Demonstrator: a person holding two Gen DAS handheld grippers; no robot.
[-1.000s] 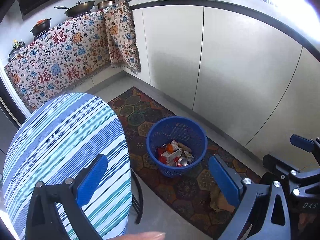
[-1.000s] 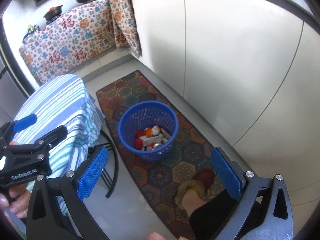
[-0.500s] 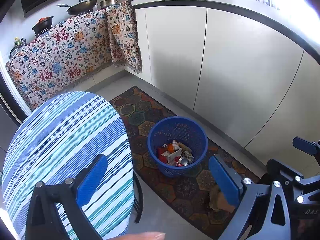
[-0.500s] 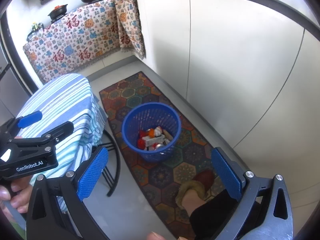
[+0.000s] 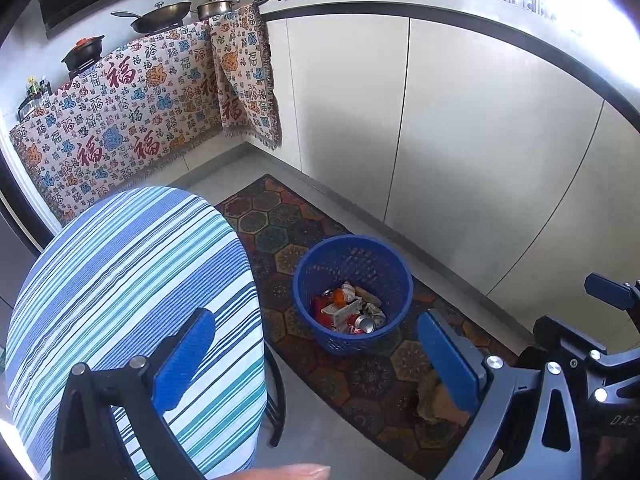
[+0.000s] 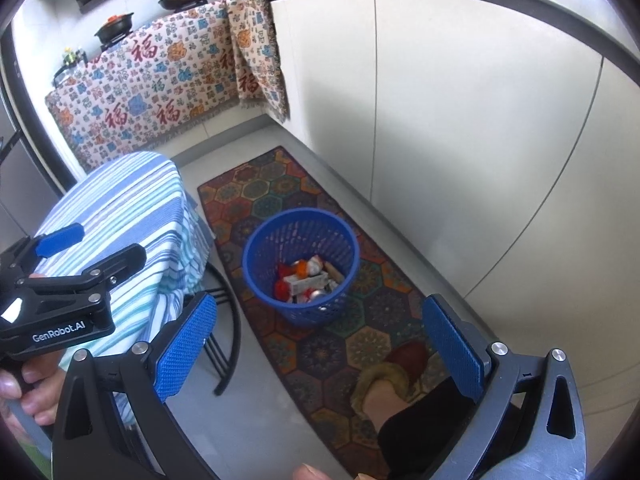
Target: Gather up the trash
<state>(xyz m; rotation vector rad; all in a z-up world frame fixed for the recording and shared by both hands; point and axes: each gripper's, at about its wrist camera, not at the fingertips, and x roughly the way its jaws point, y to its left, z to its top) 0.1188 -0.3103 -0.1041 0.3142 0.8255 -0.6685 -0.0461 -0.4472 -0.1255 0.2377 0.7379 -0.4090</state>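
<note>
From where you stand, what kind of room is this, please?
Most likely a home kitchen. A wok and a lidded pot sit on a cooktop, white cabinets run under a counter, and a blue basket of trash stands on a patterned rug.

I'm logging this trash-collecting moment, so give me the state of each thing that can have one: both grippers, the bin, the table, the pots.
left gripper: open, holding nothing
right gripper: open, holding nothing
blue basket: upright on the rug, partly filled with trash
striped table: covered by its cloth, nothing on the visible top
steel pot: lid on
rug: lying flat
</note>
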